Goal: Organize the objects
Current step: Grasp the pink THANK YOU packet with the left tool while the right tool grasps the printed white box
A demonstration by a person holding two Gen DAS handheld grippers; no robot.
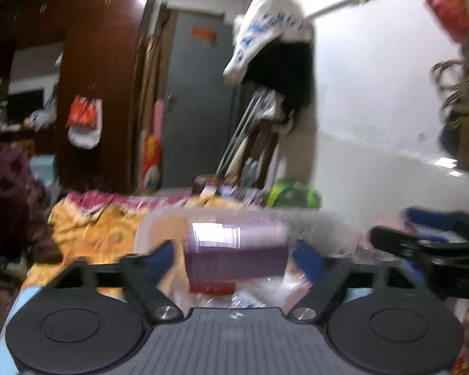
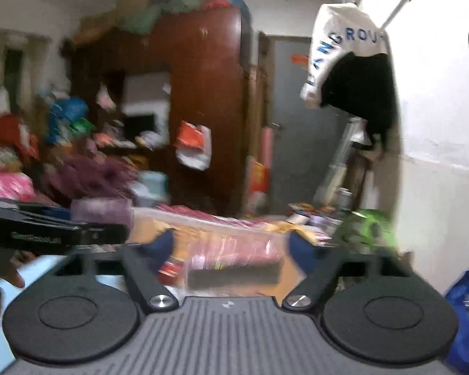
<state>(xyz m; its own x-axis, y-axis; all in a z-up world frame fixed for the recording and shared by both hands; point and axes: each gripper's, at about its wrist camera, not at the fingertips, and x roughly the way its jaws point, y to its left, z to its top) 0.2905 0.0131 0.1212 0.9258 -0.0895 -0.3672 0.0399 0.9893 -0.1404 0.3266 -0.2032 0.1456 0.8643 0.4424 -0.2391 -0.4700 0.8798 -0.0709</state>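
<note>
In the left wrist view my left gripper [image 1: 234, 257] holds a purple box [image 1: 236, 251] between its blue fingertips, lifted above a clear plastic container [image 1: 159, 228] on the cluttered bed. The other gripper shows at the right edge [image 1: 422, 247]. In the right wrist view my right gripper [image 2: 231, 250] is wide open and empty, over a clear container [image 2: 234, 250] holding pink and red packets. The left gripper with the purple box [image 2: 101, 211] shows at the left. Both views are motion-blurred.
An orange patterned cloth [image 1: 103, 228] covers the bed. A green bag [image 2: 365, 225] lies by the white wall. A brown wardrobe [image 2: 203, 93] with hanging bags and a grey door [image 2: 300, 125] stand behind. A blue bag [image 2: 466, 309] sits at lower right.
</note>
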